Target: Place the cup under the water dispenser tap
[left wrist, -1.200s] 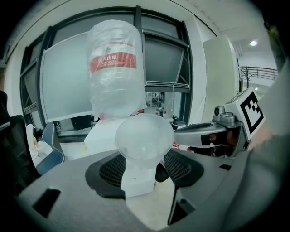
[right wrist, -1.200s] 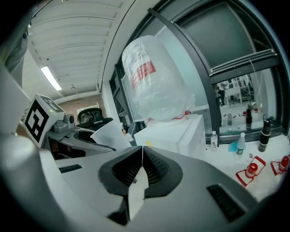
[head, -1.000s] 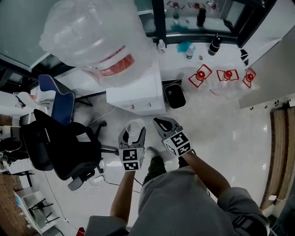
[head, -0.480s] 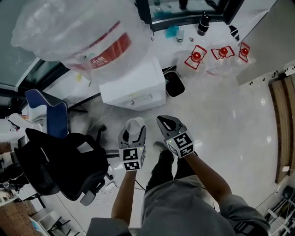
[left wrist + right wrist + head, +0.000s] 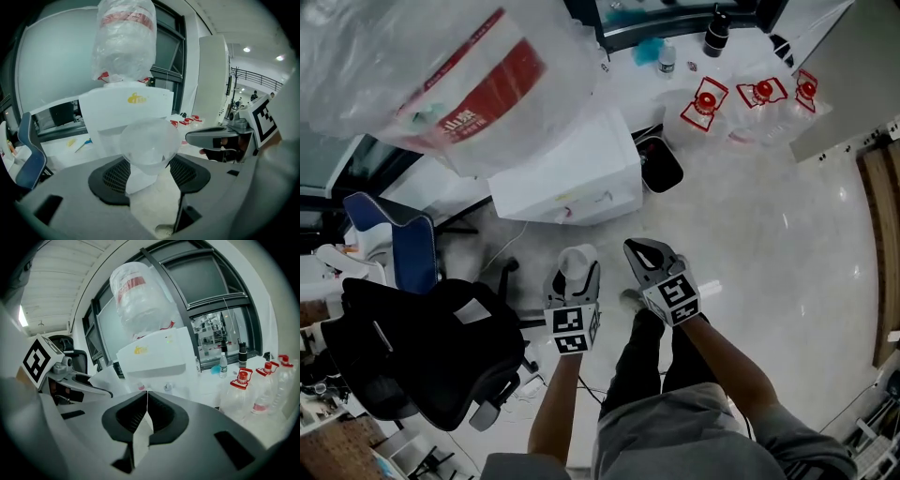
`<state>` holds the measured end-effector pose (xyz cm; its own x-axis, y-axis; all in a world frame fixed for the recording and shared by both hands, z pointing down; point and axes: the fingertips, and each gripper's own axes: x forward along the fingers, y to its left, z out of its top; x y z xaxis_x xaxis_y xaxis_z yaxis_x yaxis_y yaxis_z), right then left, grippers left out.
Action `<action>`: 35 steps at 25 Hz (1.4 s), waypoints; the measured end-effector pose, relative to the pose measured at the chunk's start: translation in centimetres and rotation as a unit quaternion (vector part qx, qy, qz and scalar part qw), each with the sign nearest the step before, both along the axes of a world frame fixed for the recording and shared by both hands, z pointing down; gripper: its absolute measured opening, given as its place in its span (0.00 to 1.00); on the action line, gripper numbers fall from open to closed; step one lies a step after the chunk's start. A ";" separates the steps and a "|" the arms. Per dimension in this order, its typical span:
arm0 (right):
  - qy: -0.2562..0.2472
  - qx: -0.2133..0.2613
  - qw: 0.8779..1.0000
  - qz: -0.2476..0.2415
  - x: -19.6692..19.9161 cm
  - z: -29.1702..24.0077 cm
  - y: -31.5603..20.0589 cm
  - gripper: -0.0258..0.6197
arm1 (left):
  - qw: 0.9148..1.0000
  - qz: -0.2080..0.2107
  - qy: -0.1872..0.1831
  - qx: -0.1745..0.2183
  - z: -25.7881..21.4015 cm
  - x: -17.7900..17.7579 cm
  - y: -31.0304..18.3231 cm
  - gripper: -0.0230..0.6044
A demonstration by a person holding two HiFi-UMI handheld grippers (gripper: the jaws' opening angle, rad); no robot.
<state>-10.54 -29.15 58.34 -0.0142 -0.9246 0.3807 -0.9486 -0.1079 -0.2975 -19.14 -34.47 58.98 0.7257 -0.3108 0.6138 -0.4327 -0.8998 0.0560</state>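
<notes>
A clear plastic cup (image 5: 149,147) sits between the jaws of my left gripper (image 5: 149,165), which is shut on it; in the head view the cup (image 5: 576,263) stands upright above the gripper (image 5: 575,281). The white water dispenser (image 5: 567,178) with a big upturned bottle (image 5: 441,75) stands ahead of it. In the right gripper view the dispenser (image 5: 157,359) shows its two taps (image 5: 167,387) under the front ledge. My right gripper (image 5: 146,398) is shut with nothing in it, beside the left one (image 5: 649,255).
A black office chair (image 5: 422,347) and a blue chair (image 5: 408,248) stand at the left. A black bin (image 5: 661,167) sits right of the dispenser. Several clear jugs with red caps (image 5: 759,98) lie on the floor at the right, with bottles (image 5: 715,33) behind them.
Both grippers have sunk and the view has closed in on the dispenser, which now looms larger. The cup stays held in the left gripper.
</notes>
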 end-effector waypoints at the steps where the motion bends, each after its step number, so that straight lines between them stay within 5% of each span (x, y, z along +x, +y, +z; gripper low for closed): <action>1: 0.003 0.003 1.000 0.002 0.2 0.6 -0.1 0.06 | 1.000 -0.002 -0.001 0.000 0.6 0.0 -0.1 0.46; 23: 0.030 0.038 0.999 0.023 2.1 14.6 0.2 0.06 | 0.996 -0.071 -0.040 0.025 18.2 1.3 -5.2 0.46; 35: -0.001 0.053 0.997 0.048 2.7 19.5 0.6 0.06 | 0.992 -0.104 -0.049 0.048 24.8 2.2 -8.5 0.46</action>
